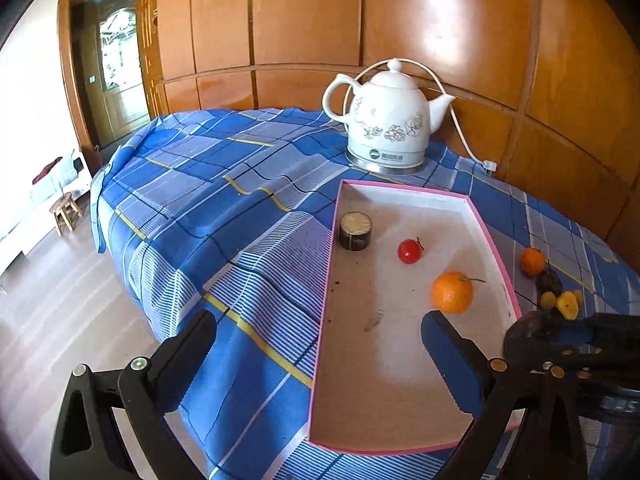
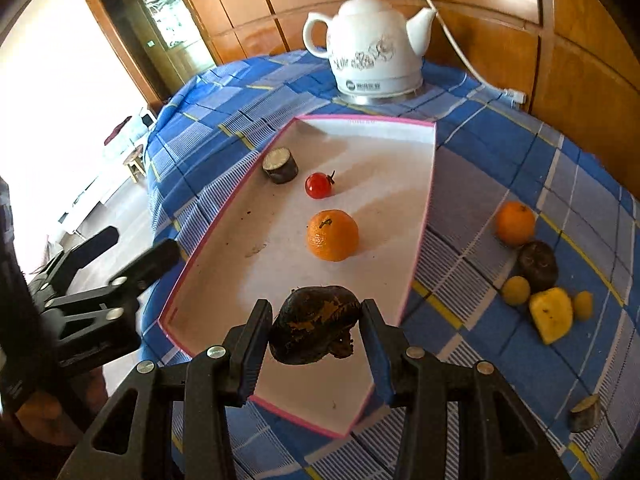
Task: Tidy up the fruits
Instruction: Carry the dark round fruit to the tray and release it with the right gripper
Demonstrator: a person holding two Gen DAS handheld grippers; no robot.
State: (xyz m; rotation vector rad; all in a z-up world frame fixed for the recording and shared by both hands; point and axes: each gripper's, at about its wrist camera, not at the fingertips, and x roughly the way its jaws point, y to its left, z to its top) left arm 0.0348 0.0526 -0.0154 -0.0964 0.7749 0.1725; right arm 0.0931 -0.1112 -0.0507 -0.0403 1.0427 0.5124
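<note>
A pink-rimmed white tray (image 2: 424, 216) lies on the blue plaid cloth and holds an orange (image 2: 333, 235), a red tomato (image 2: 319, 185) and a dark cut cylinder (image 2: 281, 166). My right gripper (image 2: 316, 334) is shut on a dark brown fruit (image 2: 316, 328) and holds it over the tray's near end. My left gripper (image 1: 320, 354) is open and empty over the tray's left rim (image 1: 326, 280); it also shows in the right wrist view (image 2: 132, 252). The orange (image 1: 452, 292) lies just beyond its right finger (image 1: 452, 360).
A white ceramic kettle (image 2: 372, 46) with a cord stands behind the tray. Right of the tray on the cloth lie an orange (image 2: 515, 223), a dark fruit (image 2: 538, 266), yellow pieces (image 2: 551, 314) and a cut chunk (image 2: 585, 414). The table edge drops off at left.
</note>
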